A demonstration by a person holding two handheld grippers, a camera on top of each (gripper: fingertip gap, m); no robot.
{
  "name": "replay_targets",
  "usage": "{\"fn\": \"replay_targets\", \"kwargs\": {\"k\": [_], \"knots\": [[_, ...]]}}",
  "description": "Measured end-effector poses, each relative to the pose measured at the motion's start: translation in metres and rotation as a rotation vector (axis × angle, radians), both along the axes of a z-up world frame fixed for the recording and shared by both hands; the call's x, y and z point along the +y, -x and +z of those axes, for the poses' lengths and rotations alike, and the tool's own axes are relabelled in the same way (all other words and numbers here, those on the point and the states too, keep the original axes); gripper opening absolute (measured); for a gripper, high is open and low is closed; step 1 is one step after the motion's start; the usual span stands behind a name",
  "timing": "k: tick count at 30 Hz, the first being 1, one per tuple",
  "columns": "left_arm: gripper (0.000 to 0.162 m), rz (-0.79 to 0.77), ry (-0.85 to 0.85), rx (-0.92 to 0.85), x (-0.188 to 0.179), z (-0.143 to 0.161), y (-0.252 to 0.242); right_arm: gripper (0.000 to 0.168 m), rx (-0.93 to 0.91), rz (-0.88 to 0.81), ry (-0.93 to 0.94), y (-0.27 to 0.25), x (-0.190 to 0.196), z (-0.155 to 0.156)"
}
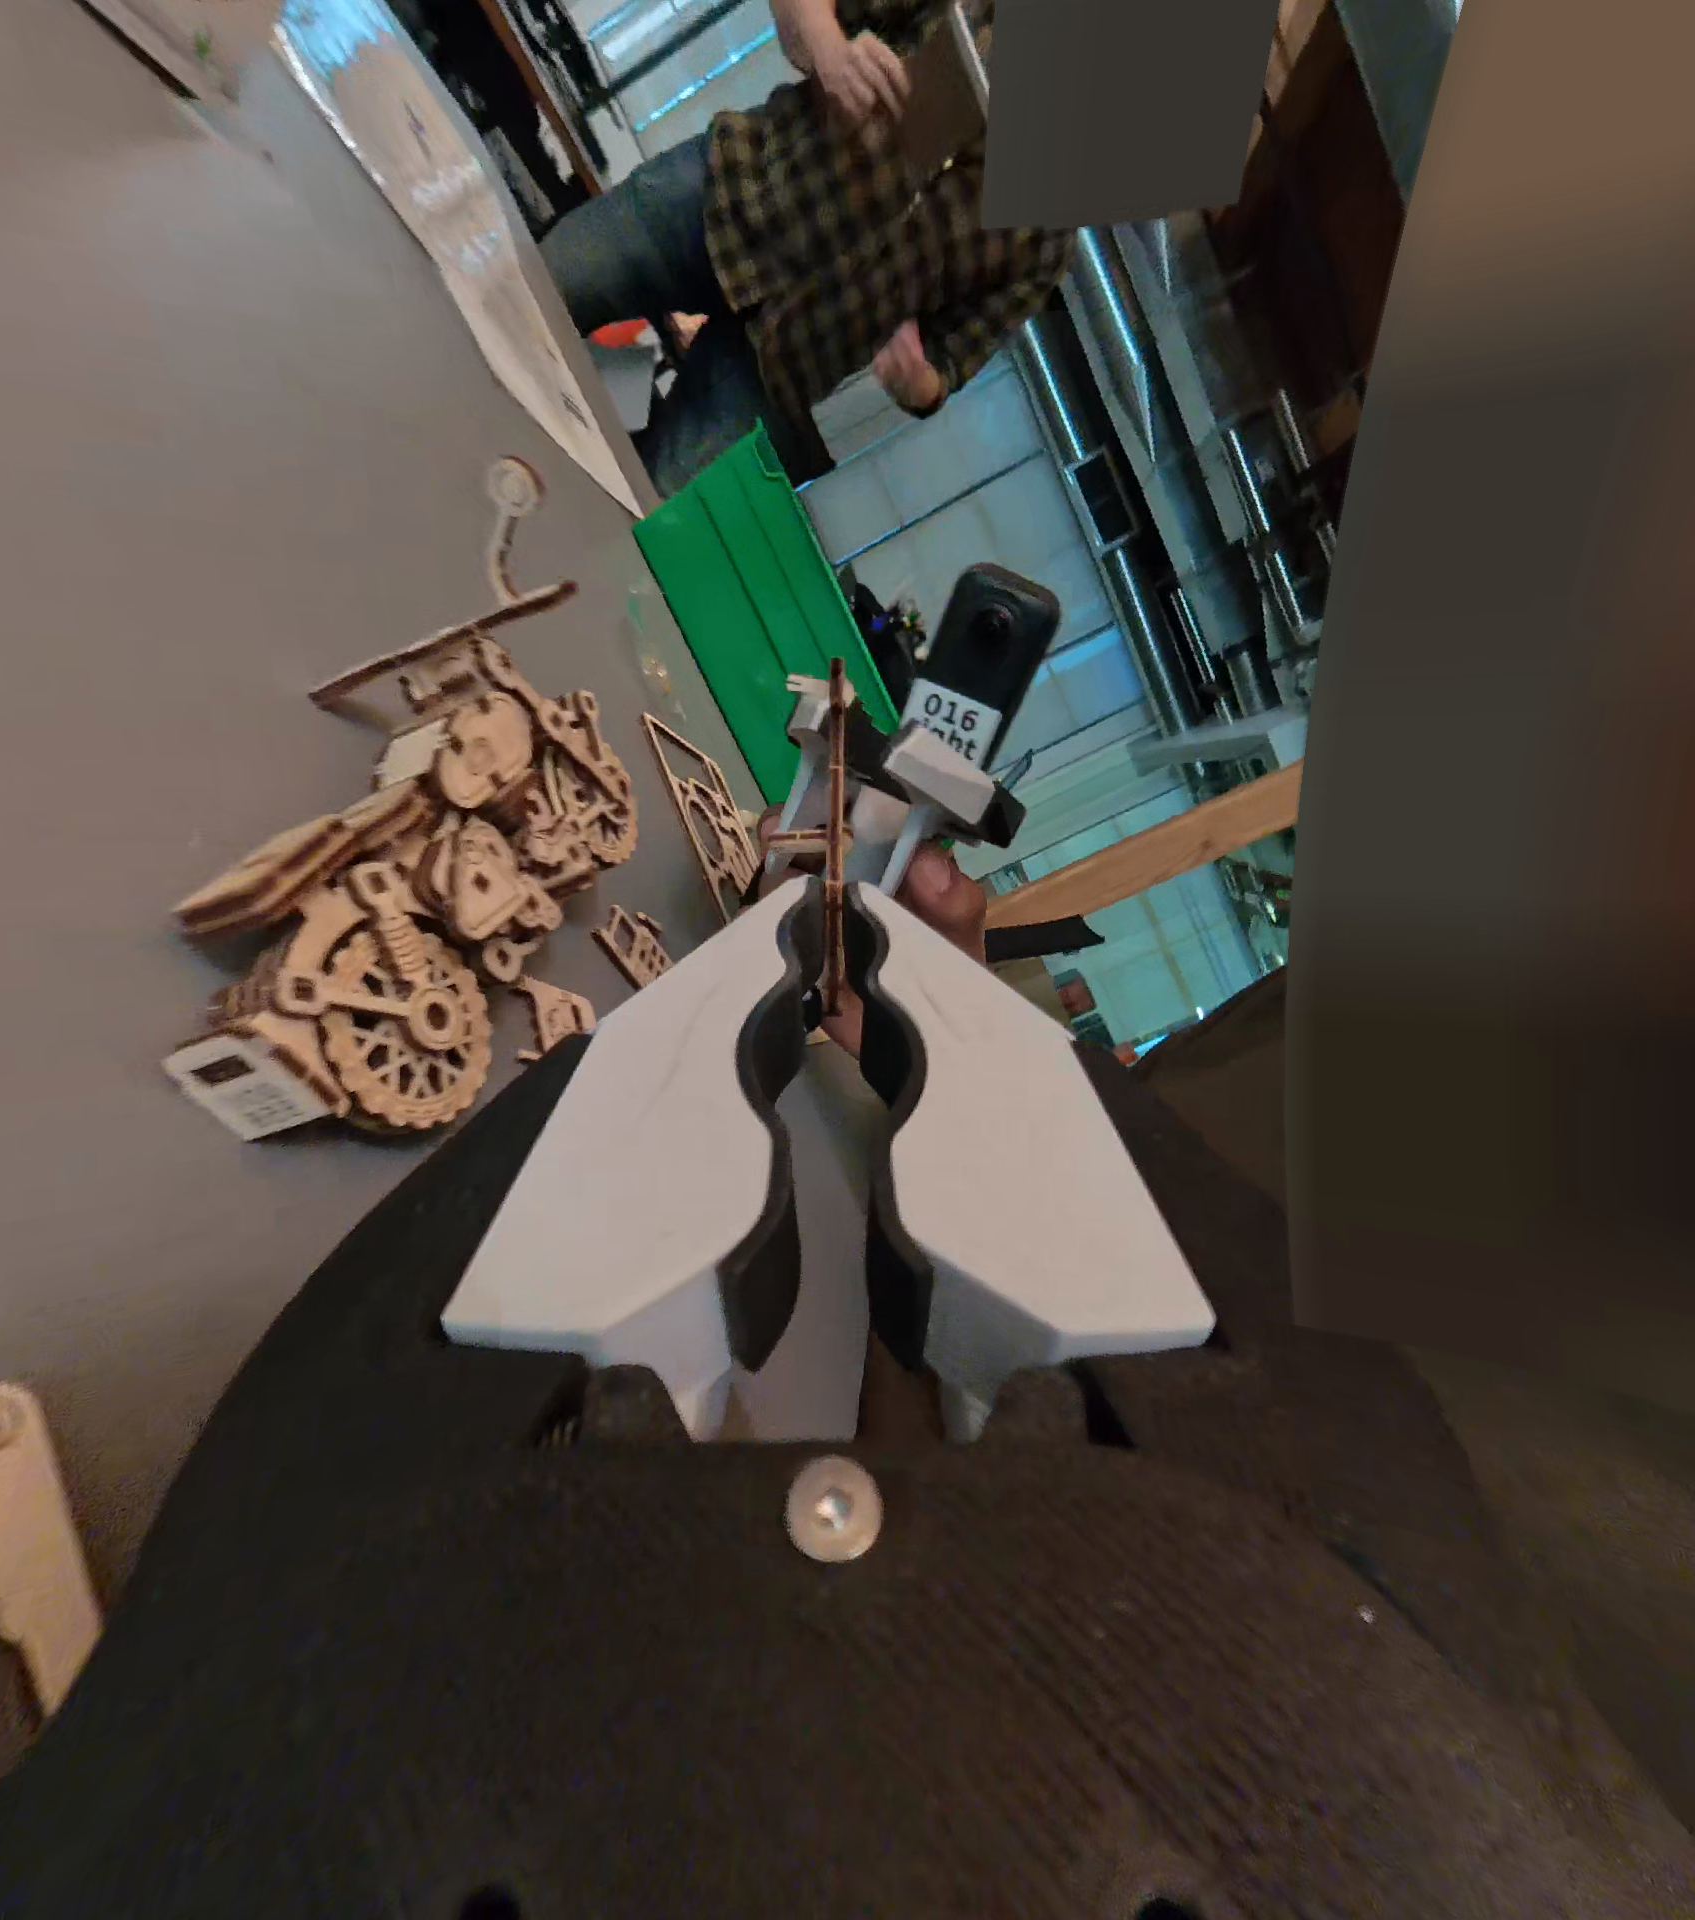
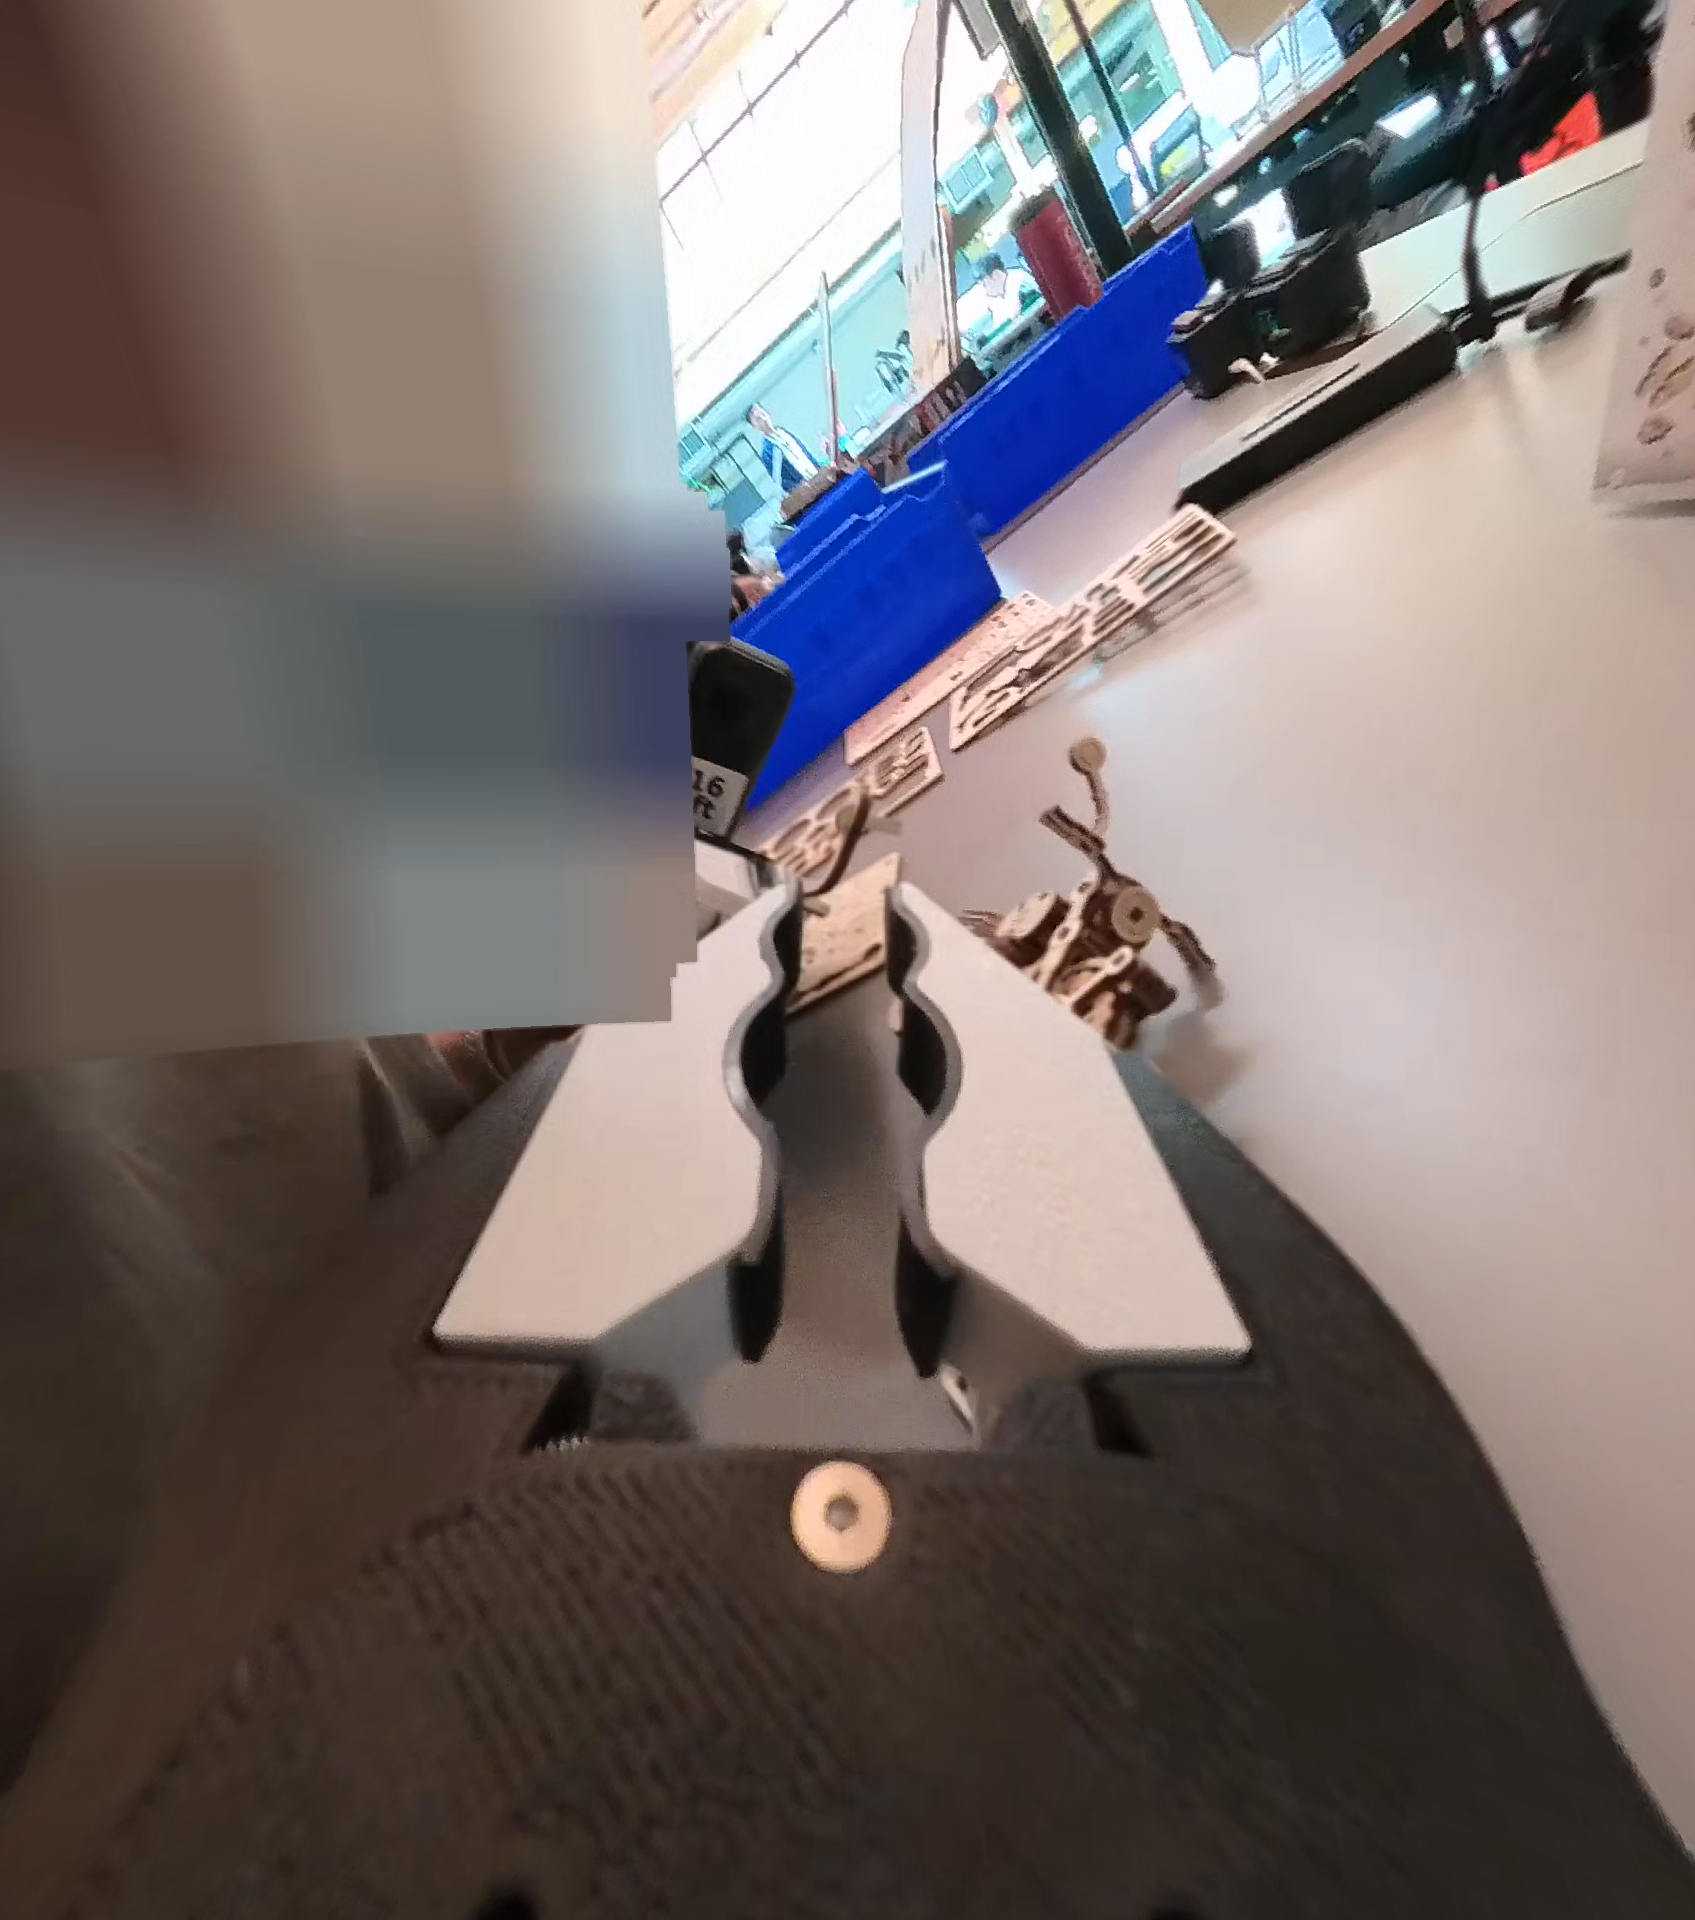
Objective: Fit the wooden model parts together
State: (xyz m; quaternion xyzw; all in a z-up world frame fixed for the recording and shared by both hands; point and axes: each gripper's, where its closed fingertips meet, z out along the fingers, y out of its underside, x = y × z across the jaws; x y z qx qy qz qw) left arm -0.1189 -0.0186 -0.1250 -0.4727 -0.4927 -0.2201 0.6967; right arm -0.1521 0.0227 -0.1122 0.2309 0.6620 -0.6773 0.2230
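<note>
Left gripper (image 1: 835, 902): your jaws are clamped on a thin wooden strip (image 1: 835, 790), centre frame.
Right gripper (image 2: 843, 914): your jaws stand apart, empty.
Wooden motorcycle model (image 1: 407, 914): left of frame, on the bench (image 1: 95, 520).

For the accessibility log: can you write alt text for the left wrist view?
The left gripper is shut on a thin wooden strip, held edge-on above a grey table. The right gripper faces it beyond; a wooden motorcycle model lies left.
</note>
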Motion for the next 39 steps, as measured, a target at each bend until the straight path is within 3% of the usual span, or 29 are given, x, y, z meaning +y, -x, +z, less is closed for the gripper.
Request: {"fn": "replay_targets", "kwargs": {"k": [5, 9, 14, 17, 20, 30, 35, 39], "knots": [[0.0, 0.014, -0.01, -0.1, -0.003, -0.011, 0.004, 0.012, 0.224, -0.009, -0.114, -0.007, -0.002, -0.001], [0.0, -0.02, -0.065, -0.177, 0.006, -0.013, -0.003, 0.012, 0.552, -0.001, -0.29, -0.026, -0.006, -0.003], [0.0, -0.08, 0.005, -0.221, 0.02, -0.023, -0.015, 0.012, 0.975, -0.033, -0.533, -0.036, -0.001, -0.003], [0.0, -0.089, 0.069, -0.205, 0.026, -0.025, -0.019, 0.0, 1.234, 0.042, -0.617, -0.048, 0.001, -0.004], [0.0, -0.075, 0.073, -0.213, 0.027, -0.026, -0.021, 0.0, 1.419, 0.168, -0.716, -0.057, 0.001, -0.016], [0.0, -0.09, 0.121, -0.177, 0.038, -0.021, -0.031, 0.008, 1.458, 0.332, -0.956, -0.054, 0.003, -0.038], [0.0, -0.099, 0.139, -0.164, 0.039, -0.022, -0.034, 0.002, 1.445, 0.368, -0.96, -0.057, 0.001, -0.042], [0.0, -0.102, 0.144, -0.168, 0.039, -0.024, -0.034, 0.007, 1.42, 0.392, -0.959, -0.059, 0.0, -0.047]]}}
